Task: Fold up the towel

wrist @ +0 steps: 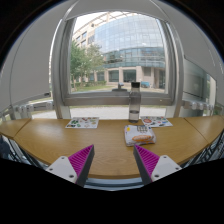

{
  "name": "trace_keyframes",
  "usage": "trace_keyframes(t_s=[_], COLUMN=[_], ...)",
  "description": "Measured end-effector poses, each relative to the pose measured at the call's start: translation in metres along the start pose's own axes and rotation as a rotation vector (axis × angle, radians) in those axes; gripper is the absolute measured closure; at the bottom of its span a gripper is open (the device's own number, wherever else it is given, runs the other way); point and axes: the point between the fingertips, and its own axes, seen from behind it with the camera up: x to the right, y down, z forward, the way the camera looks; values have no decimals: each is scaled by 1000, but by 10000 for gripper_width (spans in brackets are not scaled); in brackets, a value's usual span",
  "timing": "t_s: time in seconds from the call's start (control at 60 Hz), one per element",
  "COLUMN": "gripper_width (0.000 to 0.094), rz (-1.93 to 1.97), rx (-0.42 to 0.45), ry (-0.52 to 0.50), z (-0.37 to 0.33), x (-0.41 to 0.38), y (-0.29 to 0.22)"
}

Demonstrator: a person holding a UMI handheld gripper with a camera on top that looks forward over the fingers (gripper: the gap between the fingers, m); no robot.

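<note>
My gripper [114, 152] is open and empty, held above the near part of a wooden table [100, 145]. Its magenta pads [80, 160] stand wide apart with only bare tabletop between them. A small pale folded item with pink and white patches [137, 133], possibly the towel, lies on the table just beyond the right finger. I cannot tell for sure what it is. Nothing touches the fingers.
A tall dark-and-light container [134, 100] stands at the table's far edge by a large window [120, 50]. Flat printed sheets lie at the far left [82, 122] and far right [157, 121]. Chair frames show beside the table at the left [14, 150] and right [210, 150].
</note>
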Motion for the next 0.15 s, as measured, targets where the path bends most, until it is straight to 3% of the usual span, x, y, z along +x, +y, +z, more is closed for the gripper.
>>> trace_keyframes(t_s=[0.15], gripper_width=[140], rz=[-1], rx=[-1], ry=[-4], z=[-5], x=[-5], y=[3])
